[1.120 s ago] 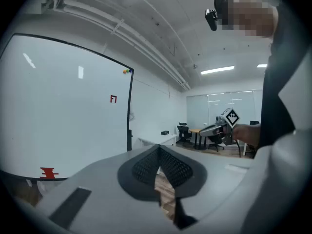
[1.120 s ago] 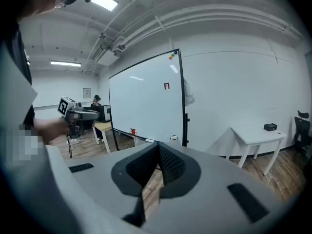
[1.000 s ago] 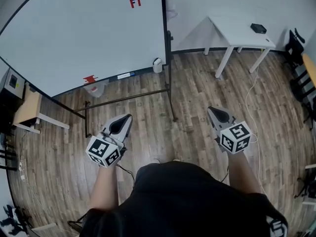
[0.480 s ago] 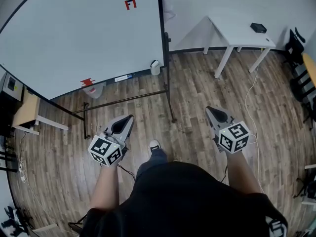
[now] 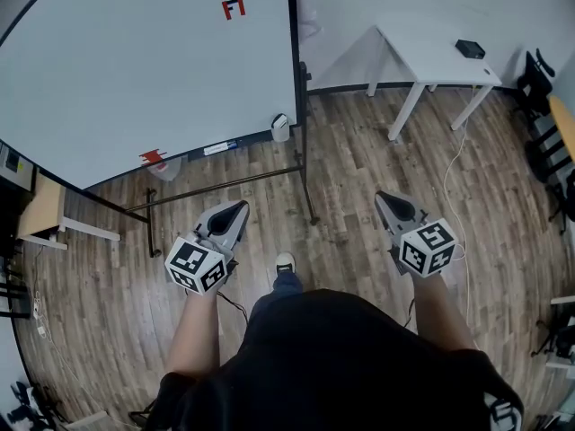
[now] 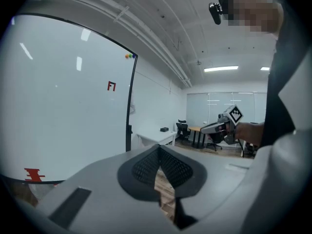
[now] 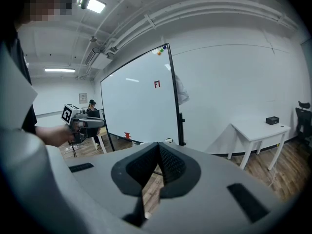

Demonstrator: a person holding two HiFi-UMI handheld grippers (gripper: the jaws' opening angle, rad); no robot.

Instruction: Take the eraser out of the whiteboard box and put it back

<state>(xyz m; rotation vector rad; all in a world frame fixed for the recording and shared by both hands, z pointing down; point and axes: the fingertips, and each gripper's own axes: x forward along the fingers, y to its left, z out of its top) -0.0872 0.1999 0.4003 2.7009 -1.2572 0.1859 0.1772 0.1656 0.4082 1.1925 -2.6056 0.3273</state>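
The big whiteboard (image 5: 144, 61) stands ahead at the left on a black frame. Along its lower edge I see a red piece (image 5: 153, 158), a clear box (image 5: 169, 167) under it, a marker (image 5: 216, 148) and a small white holder (image 5: 280, 126) at the right corner. I cannot pick out the eraser. My left gripper (image 5: 241, 206) is shut and empty, held over the floor short of the board's foot. My right gripper (image 5: 381, 197) is also shut and empty, further right. In the gripper views the left gripper (image 6: 159, 147) and right gripper (image 7: 158, 145) show pads touching.
The whiteboard's black stand bar (image 5: 225, 185) crosses the wooden floor between me and the board. A white table (image 5: 440, 61) with a black item (image 5: 469, 49) stands at the back right. A small wooden table (image 5: 45, 214) is at far left, and a cable (image 5: 454, 173) lies at right.
The person has stepped towards the whiteboard; a shoe has come into view. Both grippers moved forward, the left one more, and stayed shut.
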